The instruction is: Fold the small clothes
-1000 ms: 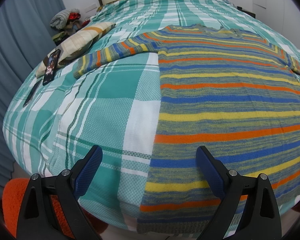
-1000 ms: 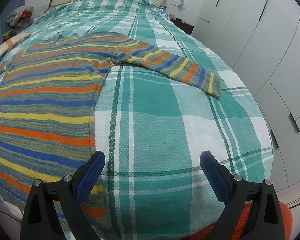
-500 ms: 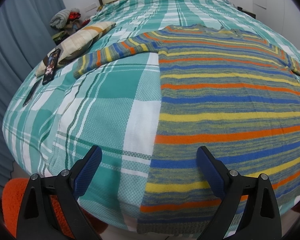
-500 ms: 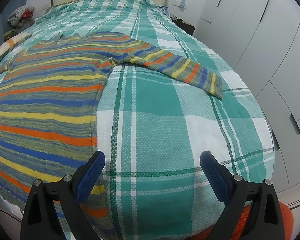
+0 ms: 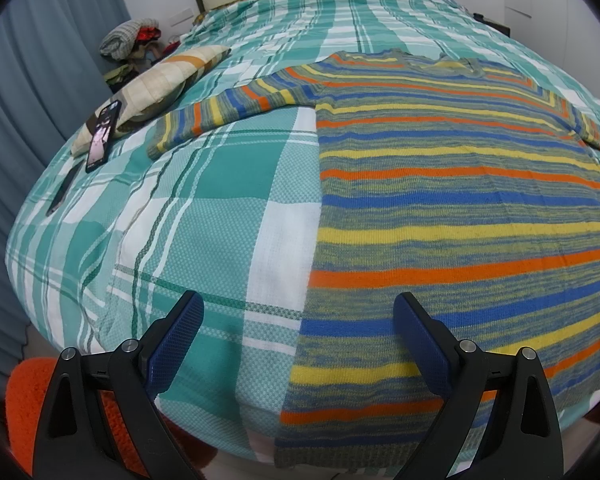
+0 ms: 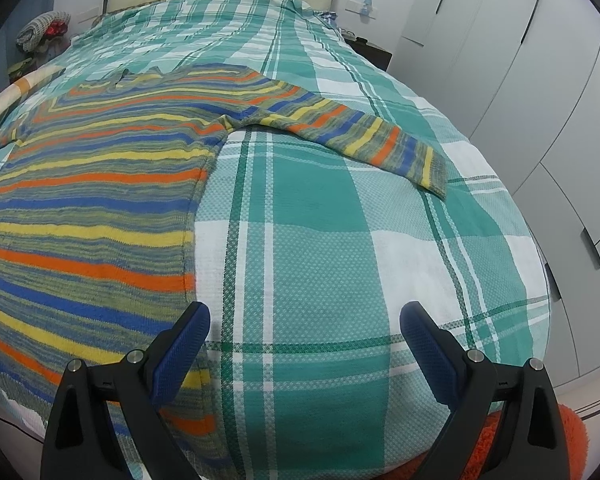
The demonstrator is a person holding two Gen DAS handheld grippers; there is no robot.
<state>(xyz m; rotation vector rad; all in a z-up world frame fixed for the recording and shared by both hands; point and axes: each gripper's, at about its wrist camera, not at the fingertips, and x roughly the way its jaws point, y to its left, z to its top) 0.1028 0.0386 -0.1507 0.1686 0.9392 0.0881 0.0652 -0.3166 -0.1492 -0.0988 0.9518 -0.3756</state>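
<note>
Green-and-white plaid bedspread (image 5: 228, 184) covers the whole bed, and on it the striped sweater (image 5: 460, 208) lies flat and face up, its hem at the near edge of the mattress and its neckline pointing toward the headboard. Both sleeves are spread outward: the left sleeve (image 5: 220, 116) angles toward the bed's left side, the right sleeve (image 6: 364, 136) toward the wardrobe side. Nothing is folded yet, by the look of it.

It is a knit, so I judge it soft, limp and light, with a surface that should grip the pads rather than slide; it will likely stretch and sag if lifted by one point. Sensible places to take hold are a sleeve cuff, or the hem corner and shoulder on one side together, pinching only the knit and not the bedspread beneath.

The left gripper (image 5: 298, 338) hovers over the near left edge of the sweater, jaws spread wide and holding nothing. The right gripper (image 6: 304, 342) hovers over the near right edge, likewise wide apart and empty.

Further out, a phone (image 5: 104, 136) rests against a checked pillow (image 5: 156, 84) at the left, and white wardrobe doors (image 6: 540, 80) stand on the right
</note>
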